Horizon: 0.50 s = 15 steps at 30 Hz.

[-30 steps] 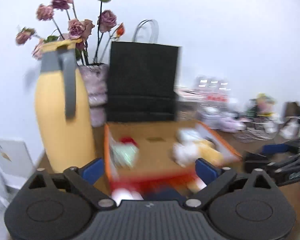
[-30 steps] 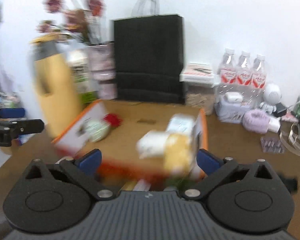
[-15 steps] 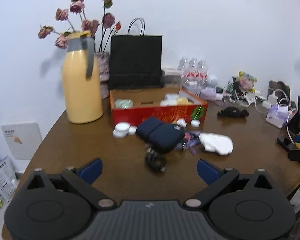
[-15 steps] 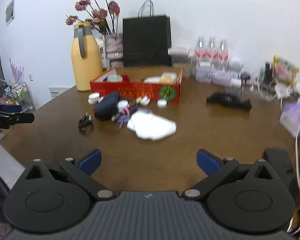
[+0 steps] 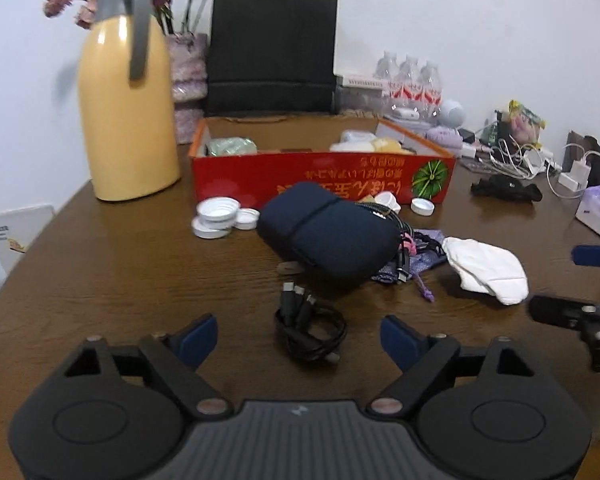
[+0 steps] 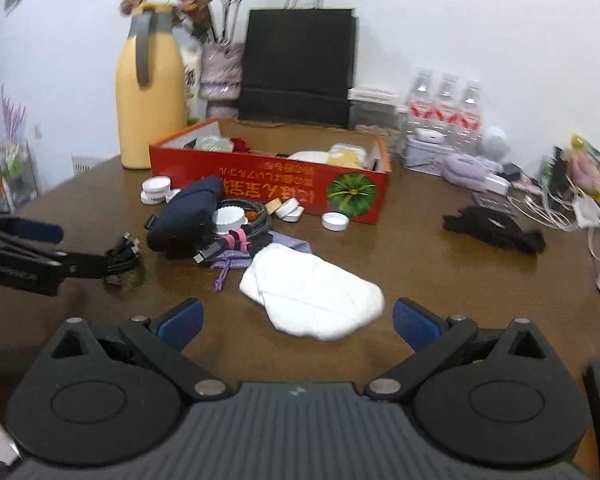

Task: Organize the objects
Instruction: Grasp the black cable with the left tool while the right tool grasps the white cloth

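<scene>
Both grippers (image 5: 298, 334) (image 6: 298, 320) spread, seemingly hovering

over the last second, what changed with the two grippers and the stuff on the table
Both grippers pulled back from the red box, then came in low: the left gripper open around the black cable bundle, the right gripper open at the white cloth. Nothing was gripped or released. The objects look unmoved.
</scene>
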{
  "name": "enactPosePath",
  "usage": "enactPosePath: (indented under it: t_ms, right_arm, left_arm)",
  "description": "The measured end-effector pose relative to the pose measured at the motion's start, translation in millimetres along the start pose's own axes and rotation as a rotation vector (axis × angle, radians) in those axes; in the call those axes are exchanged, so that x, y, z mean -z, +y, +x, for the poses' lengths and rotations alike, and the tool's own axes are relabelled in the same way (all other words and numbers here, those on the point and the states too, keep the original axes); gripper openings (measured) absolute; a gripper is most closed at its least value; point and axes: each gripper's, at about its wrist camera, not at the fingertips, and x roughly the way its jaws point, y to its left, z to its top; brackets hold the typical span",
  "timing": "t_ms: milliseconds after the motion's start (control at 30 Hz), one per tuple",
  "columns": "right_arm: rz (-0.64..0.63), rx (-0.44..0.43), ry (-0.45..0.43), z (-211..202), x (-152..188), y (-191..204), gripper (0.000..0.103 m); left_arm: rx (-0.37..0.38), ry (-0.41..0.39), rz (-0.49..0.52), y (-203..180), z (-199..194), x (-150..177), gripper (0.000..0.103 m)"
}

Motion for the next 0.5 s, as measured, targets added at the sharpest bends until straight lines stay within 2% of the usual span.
enactPosePath:
  t_ms: [67,167,233,300,333,367,400,433,467,500]
  right_arm:
    - [-0.01,-0.016,0.002,18.1,-3.3,2.5,0.102]
    - [-0.027,-0.018,0.031,44.2,-4.7,9.0,0.098]
    - [-0.054,-0.01,0.049,58.0,-4.1,14.4,0.095]
    - [-0.081,0.004,0.058,66.4,-2.3,18.2,0.089]
    - [-0.077,0.007,0.049,66.5,-2.6,17.8,0.082]
    - [-0.065,0.012,0.037,65.2,-3.0,16.4,0.059]
    - [-0.057,0.017,0.036,63.9,-3.4,14.8,0.048]
    - [-0.043,0.017,0.036,62.2,-3.3,12.6,0.029]
    - [-0.017,0.011,0.031,59.4,-2.7,9.5,0.018]
    - [0.007,0.0,0.029,55.9,-2.4,6.9,0.016]
  left_arm:
    - [0.001,0.027,0.01,-0.8,13.3,-0.9,0.087]
    - [-0.015,0.057,0.016,-1.8,29.7,-3.0,0.077]
    - [-0.031,0.053,-0.009,1.0,33.6,-4.6,0.076]
    - [-0.043,0.046,-0.049,5.5,33.3,-5.2,0.071]
    - [-0.043,0.044,-0.062,7.7,32.4,-5.4,0.068]
    - [-0.042,0.042,-0.071,8.9,31.4,-5.4,0.061]
    - [-0.043,0.041,-0.068,8.6,30.1,-5.0,0.05]
    - [-0.044,0.04,-0.061,7.2,28.6,-4.6,0.044]
    - [-0.045,0.038,-0.05,5.4,27.6,-4.1,0.043]
    - [-0.045,0.038,-0.045,4.0,26.9,-3.5,0.043]
